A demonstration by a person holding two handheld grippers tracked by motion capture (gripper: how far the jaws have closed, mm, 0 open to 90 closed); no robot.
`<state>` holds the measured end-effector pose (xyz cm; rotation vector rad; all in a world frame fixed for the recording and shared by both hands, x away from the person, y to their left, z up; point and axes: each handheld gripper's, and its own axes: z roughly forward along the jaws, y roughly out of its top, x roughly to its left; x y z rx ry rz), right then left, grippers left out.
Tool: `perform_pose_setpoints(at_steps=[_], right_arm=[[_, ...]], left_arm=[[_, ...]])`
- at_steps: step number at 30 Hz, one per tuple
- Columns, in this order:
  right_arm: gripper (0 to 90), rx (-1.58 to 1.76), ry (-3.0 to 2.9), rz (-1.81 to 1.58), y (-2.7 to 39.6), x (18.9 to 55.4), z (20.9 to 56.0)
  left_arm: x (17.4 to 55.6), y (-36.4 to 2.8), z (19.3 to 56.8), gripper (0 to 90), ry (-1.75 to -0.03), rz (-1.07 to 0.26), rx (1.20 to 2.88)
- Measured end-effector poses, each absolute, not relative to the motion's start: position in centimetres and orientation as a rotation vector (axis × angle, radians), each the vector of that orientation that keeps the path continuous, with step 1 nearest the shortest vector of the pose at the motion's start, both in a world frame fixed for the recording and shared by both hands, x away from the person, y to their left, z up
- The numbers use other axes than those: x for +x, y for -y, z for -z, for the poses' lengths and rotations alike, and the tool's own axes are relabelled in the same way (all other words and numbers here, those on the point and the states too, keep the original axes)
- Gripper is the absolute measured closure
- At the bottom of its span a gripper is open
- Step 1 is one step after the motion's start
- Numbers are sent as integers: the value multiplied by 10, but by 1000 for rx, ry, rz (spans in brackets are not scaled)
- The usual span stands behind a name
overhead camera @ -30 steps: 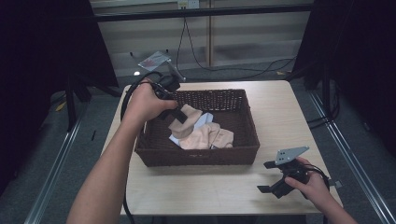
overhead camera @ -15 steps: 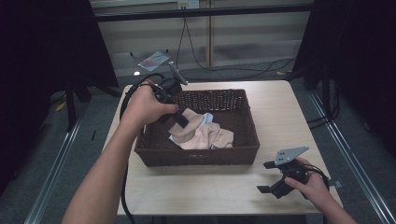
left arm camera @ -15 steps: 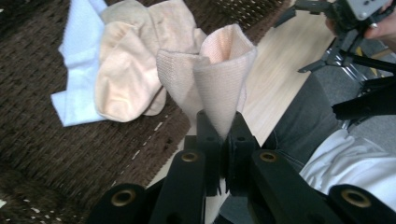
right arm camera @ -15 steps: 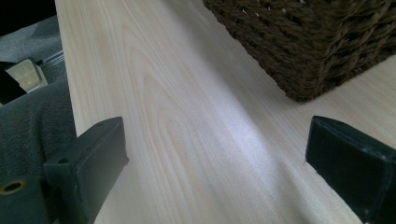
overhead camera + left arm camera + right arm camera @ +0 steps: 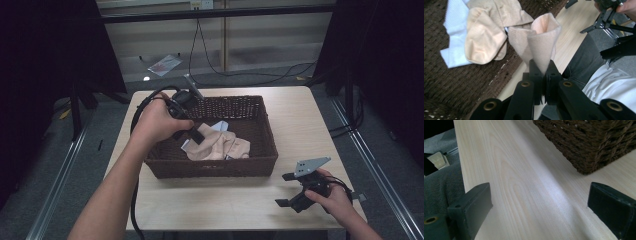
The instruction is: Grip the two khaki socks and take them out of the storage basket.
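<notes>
I see a beige sock point(image 5: 541, 40), cuff pinched and bunched into a cone, lifted over the dark wicker basket point(image 5: 260, 150).

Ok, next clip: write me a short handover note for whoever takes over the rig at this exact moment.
Left tongs: shut on a beige knitted sock, pinched at its edge and lifted above the dark brown woven wicker basket.
Right tongs: open, holding nothing, resting low over the light wooden table to the right of the basket's front.
In the basket: a beige sock pile and a white cloth piece.
Done: one sock gripped and raised.
Left: probably carry that sock out and set it on the table, then fetch the rest; where they should end up I cannot tell.
</notes>
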<state>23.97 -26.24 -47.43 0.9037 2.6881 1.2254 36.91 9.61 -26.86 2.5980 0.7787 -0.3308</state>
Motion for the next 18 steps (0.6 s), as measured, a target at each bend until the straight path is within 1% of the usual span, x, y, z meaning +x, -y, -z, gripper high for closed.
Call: perform_pose_setpoints(at_steps=[9, 18], right_arm=[[51, 903, -2689, -1227, 263, 240, 474], [51, 907, -2693, -1222, 262, 239, 474]], left_arm=[[358, -91, 284, 869, -732, 341, 2623], [348, -86, 307, 868, -703, 389, 2619]])
